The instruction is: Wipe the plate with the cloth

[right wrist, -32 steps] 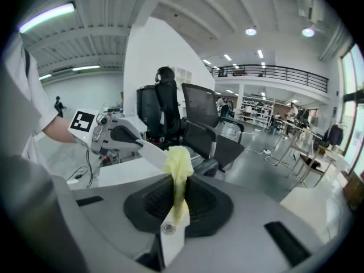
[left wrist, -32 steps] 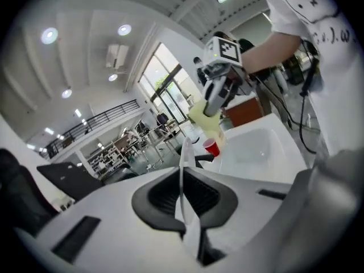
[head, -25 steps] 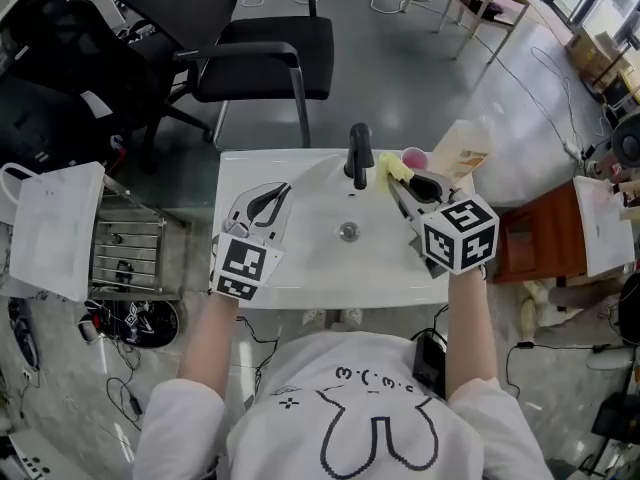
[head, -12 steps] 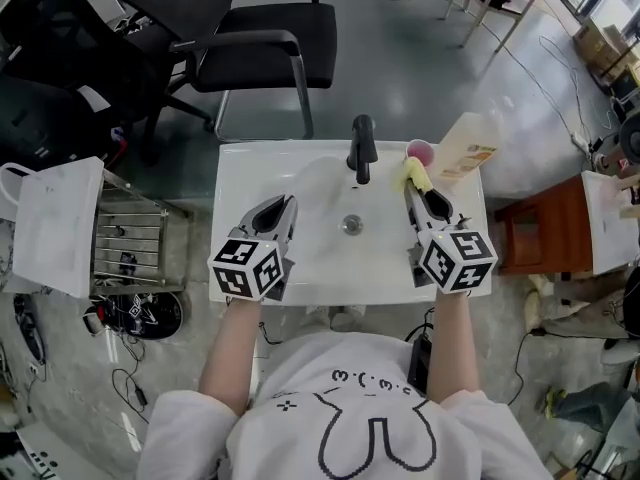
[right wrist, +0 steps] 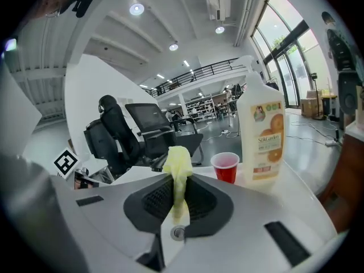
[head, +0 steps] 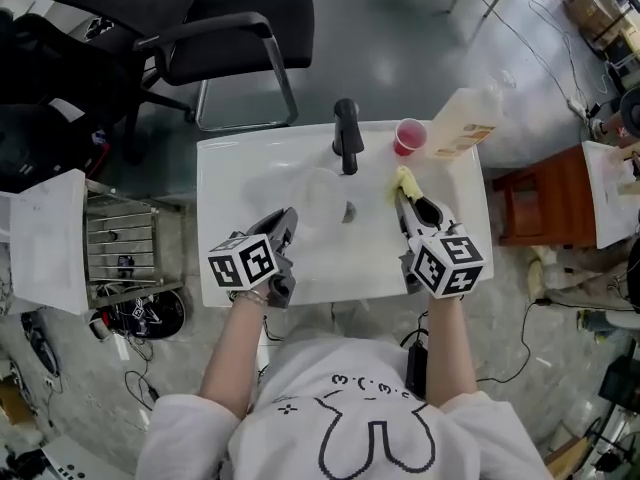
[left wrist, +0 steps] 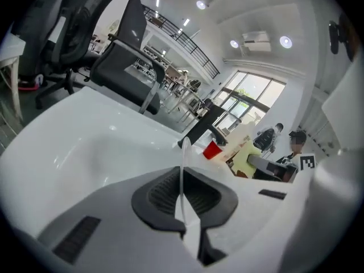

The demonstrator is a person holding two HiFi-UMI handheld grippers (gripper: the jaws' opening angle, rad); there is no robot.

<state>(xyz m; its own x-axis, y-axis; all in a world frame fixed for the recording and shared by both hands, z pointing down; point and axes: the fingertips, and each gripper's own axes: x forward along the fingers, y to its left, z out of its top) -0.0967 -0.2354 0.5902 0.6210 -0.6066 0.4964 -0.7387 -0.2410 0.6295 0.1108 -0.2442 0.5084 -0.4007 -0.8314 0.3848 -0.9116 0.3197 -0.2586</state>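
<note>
in the sink (head: 225, 173) basin, just in front of the black faucet (head: 346, 133), sits the clear plate (head: 318, 196), faint against the white. the left gripper (head: 285, 223) is clenched on its near rim, and the left gripper view shows the plate (left wrist: 183, 172) edge-on between the pads. toward the sink's right edge the right gripper (head: 405, 200) grasps a yellow cloth (head: 404, 179) that pokes out past its tips, apart from the plate. a red cup (head: 408, 136) and a soap bottle (head: 465, 126) stand at the back right corner. a black chair (head: 200, 18) stands beyond the sink.
</note>
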